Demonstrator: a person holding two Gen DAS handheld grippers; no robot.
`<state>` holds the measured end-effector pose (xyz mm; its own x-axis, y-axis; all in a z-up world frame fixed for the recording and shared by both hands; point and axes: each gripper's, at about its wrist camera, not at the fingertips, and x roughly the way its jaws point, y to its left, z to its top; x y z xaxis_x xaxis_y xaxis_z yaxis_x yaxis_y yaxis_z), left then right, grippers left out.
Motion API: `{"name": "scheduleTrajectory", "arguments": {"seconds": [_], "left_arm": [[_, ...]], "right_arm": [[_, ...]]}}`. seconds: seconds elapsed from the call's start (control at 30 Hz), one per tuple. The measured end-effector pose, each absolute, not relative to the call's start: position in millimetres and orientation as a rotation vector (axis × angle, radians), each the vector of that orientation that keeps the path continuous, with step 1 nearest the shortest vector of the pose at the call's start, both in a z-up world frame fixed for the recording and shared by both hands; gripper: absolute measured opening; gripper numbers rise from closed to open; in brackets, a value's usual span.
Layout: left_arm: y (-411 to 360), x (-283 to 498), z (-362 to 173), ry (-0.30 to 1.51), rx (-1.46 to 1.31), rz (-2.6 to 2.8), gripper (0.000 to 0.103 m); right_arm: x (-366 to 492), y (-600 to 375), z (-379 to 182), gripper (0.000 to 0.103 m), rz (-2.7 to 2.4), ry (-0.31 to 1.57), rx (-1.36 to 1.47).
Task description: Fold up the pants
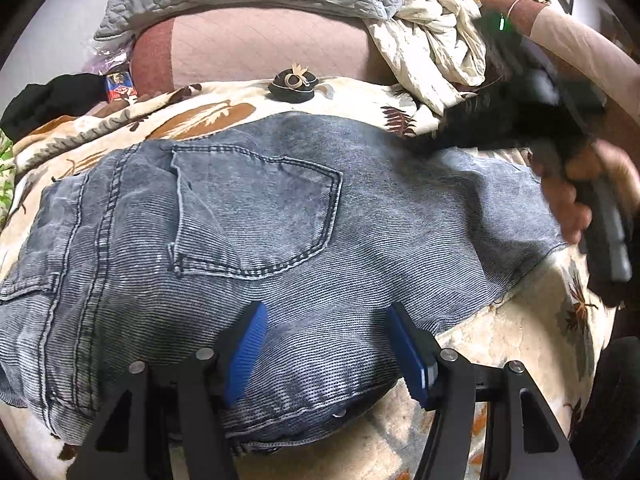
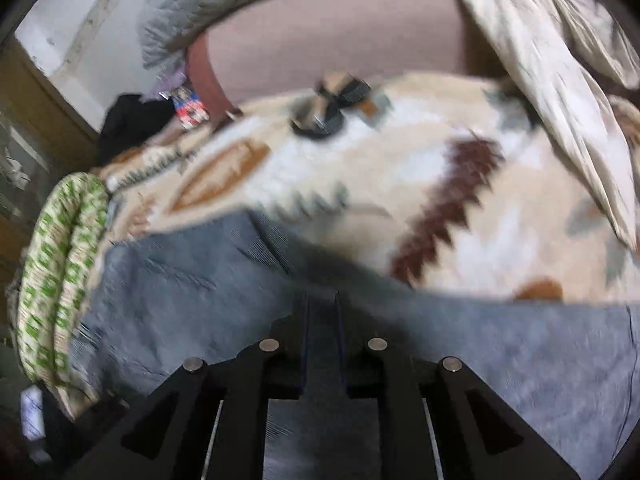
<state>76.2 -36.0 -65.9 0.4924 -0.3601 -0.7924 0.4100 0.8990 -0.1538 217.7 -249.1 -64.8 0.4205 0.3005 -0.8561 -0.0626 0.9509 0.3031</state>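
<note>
The jeans (image 1: pixel 256 216) lie folded on a leaf-patterned blanket (image 1: pixel 224 116), faded blue-grey denim with the back pocket (image 1: pixel 256 212) facing up and dark seams running down the left. The left tool (image 1: pixel 326 344) hangs spread over the near edge, pinching nothing, while the right tool (image 2: pixel 322 312), blurred, is almost pressed together with denim between its tips. Behind sit a small black round object (image 1: pixel 294 84), a pink cushion (image 1: pixel 260 44) and crumpled cream cloth (image 1: pixel 428 52).
</note>
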Motion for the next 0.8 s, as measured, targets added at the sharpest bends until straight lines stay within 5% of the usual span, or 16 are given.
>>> {"name": "scheduleTrajectory", "arguments": {"seconds": [0.27, 0.47, 0.8], "left_arm": [[-34, 75, -65, 0.932, 0.075, -0.478, 0.066], [-28, 65, -56, 0.875, 0.081, -0.487, 0.068], [-38, 38, -37, 0.72, 0.075, -0.556, 0.073]], "right_arm": [[216, -261, -90, 0.012, 0.165, 1.092, 0.253], [160, -310, -48, 0.044, 0.137, 0.988, 0.32], [7, -508, -30, 0.051, -0.028, 0.637, 0.907]]}}
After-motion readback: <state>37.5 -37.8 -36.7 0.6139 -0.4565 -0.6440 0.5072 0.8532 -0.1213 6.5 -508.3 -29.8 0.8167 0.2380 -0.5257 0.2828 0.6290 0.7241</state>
